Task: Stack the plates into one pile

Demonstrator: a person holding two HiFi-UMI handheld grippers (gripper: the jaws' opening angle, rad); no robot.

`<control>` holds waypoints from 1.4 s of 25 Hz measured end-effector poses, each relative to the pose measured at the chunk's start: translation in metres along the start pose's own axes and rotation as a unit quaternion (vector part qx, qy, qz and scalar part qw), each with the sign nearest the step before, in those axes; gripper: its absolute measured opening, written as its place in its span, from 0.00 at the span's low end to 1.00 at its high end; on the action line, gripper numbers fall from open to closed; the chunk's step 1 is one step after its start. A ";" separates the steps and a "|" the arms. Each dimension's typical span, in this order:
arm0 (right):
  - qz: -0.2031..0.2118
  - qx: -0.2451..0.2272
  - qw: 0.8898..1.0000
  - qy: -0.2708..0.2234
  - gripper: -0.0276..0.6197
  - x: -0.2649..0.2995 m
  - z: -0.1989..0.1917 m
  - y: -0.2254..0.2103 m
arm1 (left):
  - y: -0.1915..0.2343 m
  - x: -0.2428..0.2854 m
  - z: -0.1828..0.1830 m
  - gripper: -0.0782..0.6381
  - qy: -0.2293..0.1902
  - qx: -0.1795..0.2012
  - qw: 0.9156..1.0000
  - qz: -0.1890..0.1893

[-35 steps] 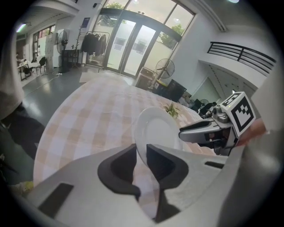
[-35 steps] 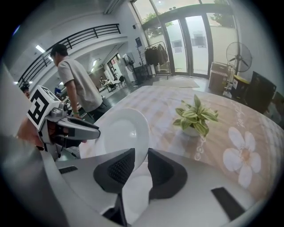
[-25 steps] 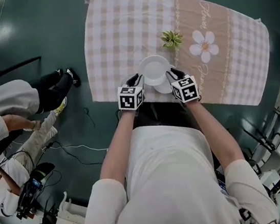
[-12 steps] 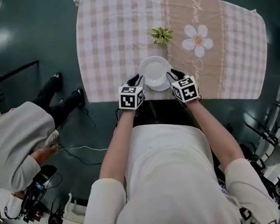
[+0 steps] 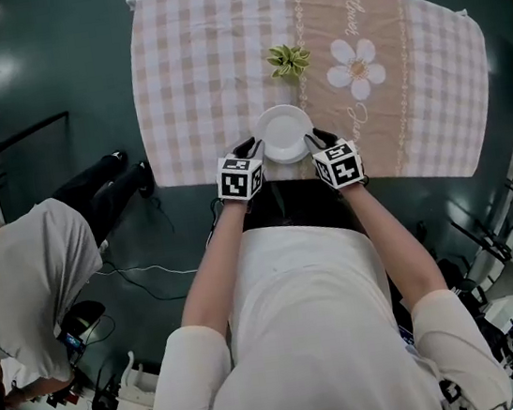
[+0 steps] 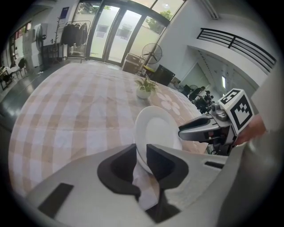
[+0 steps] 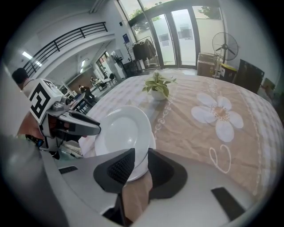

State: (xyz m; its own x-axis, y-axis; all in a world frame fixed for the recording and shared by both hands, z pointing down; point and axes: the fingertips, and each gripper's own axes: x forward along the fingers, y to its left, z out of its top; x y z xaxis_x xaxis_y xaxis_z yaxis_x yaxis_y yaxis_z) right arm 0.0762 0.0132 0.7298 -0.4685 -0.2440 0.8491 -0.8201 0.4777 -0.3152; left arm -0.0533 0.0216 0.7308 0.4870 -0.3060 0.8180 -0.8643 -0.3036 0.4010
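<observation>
Where the checked pink tablecloth ends, the left gripper and right gripper each pinch the round white ceramic plate by its rim.

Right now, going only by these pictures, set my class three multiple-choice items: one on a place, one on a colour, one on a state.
1. Where is the plant relative to the plate?
A. On it
B. Farther up the cloth, apart from it
C. Touching its rim

2. What colour is the plate?
A. Blue
B. Black
C. White

3. What is the left tool doing?
A. Gripping the plate's rim
B. Hanging open, off the plate
C. Holding the plant

Key:
1 B, the head view shows bare cloth between them.
2 C, it is white in every view.
3 A, the left gripper view shows its jaws closed on the rim.
</observation>
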 end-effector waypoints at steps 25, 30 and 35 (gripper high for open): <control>0.011 -0.036 0.999 0.018 0.26 0.004 -0.016 0.000 | -0.008 0.015 -0.018 0.33 0.035 0.004 0.999 0.007; 0.012 -0.041 0.999 0.001 0.26 -0.007 -0.009 0.001 | -0.009 0.001 -0.013 0.33 0.022 0.007 1.000 0.012; 0.008 -0.046 0.999 -0.025 0.26 -0.024 0.005 0.001 | -0.009 -0.024 0.004 0.33 -0.007 0.015 1.000 0.020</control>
State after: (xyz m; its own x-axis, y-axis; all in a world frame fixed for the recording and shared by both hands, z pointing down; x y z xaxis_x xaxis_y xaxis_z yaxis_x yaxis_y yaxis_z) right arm 0.0850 0.0155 0.7066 -0.4987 -0.2762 0.8216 -0.7802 0.5560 -0.2867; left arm -0.0572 0.0285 0.7057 0.4536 -0.3312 0.8274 -0.8794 -0.3171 0.3552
